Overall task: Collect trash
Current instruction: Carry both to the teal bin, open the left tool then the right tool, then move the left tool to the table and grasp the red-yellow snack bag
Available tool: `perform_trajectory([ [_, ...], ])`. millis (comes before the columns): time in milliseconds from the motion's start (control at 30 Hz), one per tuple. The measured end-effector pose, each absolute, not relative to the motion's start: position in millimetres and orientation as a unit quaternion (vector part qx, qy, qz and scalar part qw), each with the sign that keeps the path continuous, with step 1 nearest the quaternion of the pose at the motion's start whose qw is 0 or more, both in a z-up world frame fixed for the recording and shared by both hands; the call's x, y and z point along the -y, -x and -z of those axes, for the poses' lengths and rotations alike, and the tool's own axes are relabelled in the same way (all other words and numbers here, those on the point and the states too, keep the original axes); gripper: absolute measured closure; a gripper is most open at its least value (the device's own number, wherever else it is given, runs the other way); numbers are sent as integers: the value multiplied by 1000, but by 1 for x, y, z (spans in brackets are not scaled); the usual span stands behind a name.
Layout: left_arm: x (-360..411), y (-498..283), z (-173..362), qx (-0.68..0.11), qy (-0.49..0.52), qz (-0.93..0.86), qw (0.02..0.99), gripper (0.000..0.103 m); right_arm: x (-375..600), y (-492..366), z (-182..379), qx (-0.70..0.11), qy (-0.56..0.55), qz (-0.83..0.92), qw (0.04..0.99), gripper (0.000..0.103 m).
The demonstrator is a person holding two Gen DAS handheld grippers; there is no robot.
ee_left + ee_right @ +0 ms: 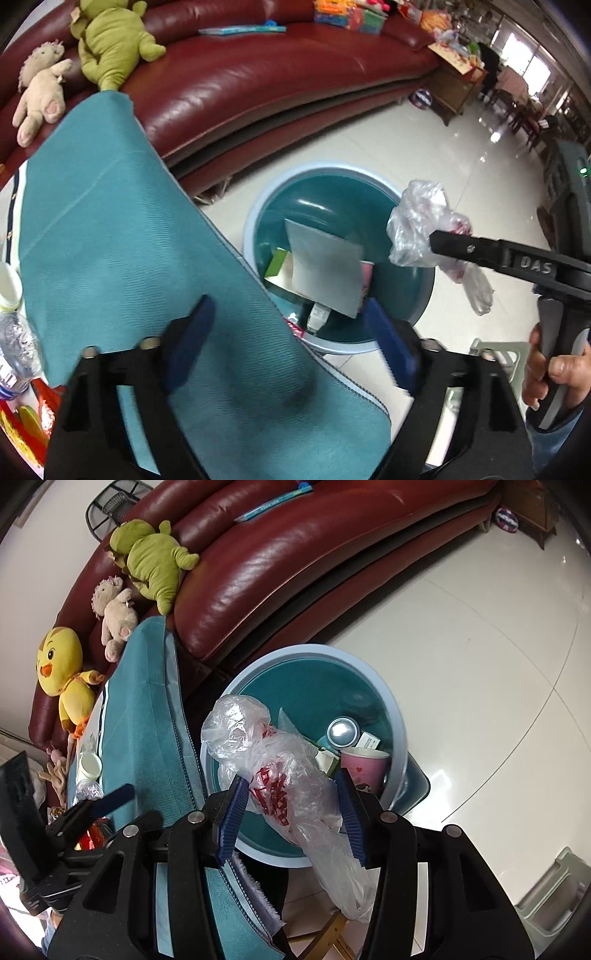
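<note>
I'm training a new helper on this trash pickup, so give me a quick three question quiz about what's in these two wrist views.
1. True or false: the right gripper holds a crumpled clear plastic bag with red print.
2. Which is already inside the blue bin? A) pink paper cup B) yellow duck toy C) green plush
3. Fill in: the left gripper has its jaws ____ with nothing between them.

Key:
1. True; the pads press on it above the bin.
2. A; the pink paper cup lies in the bin beside a can.
3. Open.
</note>
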State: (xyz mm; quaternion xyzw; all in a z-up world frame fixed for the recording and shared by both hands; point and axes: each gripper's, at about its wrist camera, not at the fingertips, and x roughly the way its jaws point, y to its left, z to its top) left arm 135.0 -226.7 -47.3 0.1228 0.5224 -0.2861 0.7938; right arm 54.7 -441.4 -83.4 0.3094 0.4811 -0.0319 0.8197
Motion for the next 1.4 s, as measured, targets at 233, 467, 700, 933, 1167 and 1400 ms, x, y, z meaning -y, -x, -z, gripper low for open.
perform_trajectory([
  [233,197,-130,32,-513,-99,271,809,10,421,-73,89,-500,-294,10,814,42],
  [467,168,-131,23,-514,-69,257,815,9,402,-84,87,-513,-290,1,808,30],
  [700,144,-128,17,-516,-45,255,817,9,399,-78,80,-518,-286,18,806,27],
  [933,120,-116,6,-504,-36,250,826,9,386,-67,70,-521,-280,27,805,24],
  [1167,77,-103,-6,-494,-20,227,839,8,361,-61,53,-523,-257,16,812,24],
  [1400,22,-90,-13,-488,-2,192,852,6,318,-56,37,-525,-228,-12,820,24],
])
